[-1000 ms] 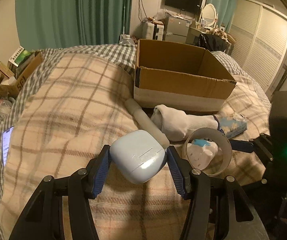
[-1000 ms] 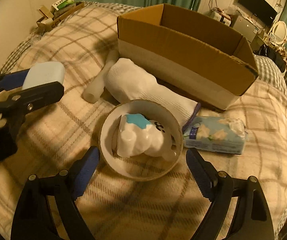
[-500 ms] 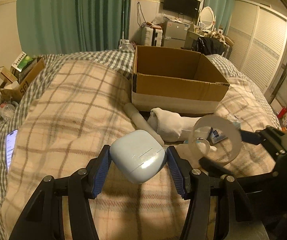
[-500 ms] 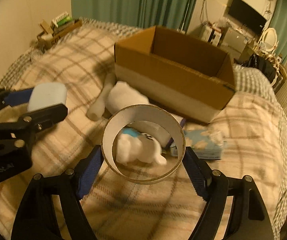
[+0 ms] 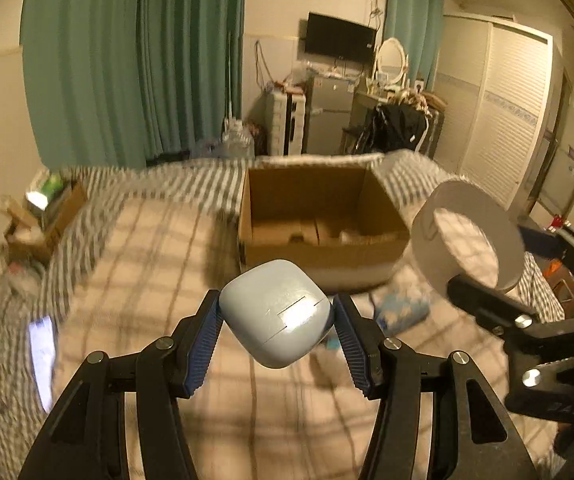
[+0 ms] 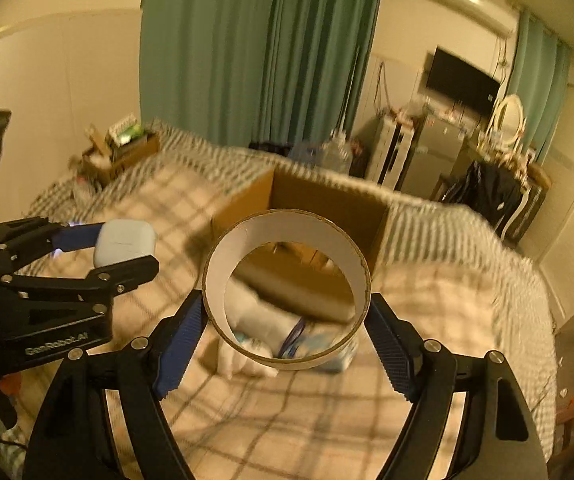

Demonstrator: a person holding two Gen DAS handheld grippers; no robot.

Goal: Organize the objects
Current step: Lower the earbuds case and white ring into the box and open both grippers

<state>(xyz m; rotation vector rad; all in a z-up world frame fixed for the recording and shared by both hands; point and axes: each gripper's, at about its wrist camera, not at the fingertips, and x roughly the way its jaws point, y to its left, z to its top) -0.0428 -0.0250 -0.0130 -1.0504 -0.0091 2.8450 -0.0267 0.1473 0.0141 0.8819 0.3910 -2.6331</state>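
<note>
My left gripper (image 5: 275, 332) is shut on a pale blue rounded case (image 5: 275, 312) and holds it in the air above the plaid bed. My right gripper (image 6: 287, 328) is shut on a white cardboard tape ring (image 6: 287, 292), also held in the air; the ring shows at the right in the left wrist view (image 5: 467, 240). The open cardboard box (image 5: 319, 216) stands on the bed ahead of both grippers and shows behind the ring (image 6: 327, 208). The left gripper with the case shows at the left in the right wrist view (image 6: 123, 240).
A white sock (image 6: 255, 320) and a blue tissue pack (image 5: 399, 308) lie on the bed in front of the box. A lit phone (image 5: 41, 352) lies at the bed's left edge. A small carton of items (image 5: 47, 208) sits far left.
Both grippers have risen and moved toward the box. The right gripper closed on the tape ring and lifted it off the bed, leaving the white toy behind.
</note>
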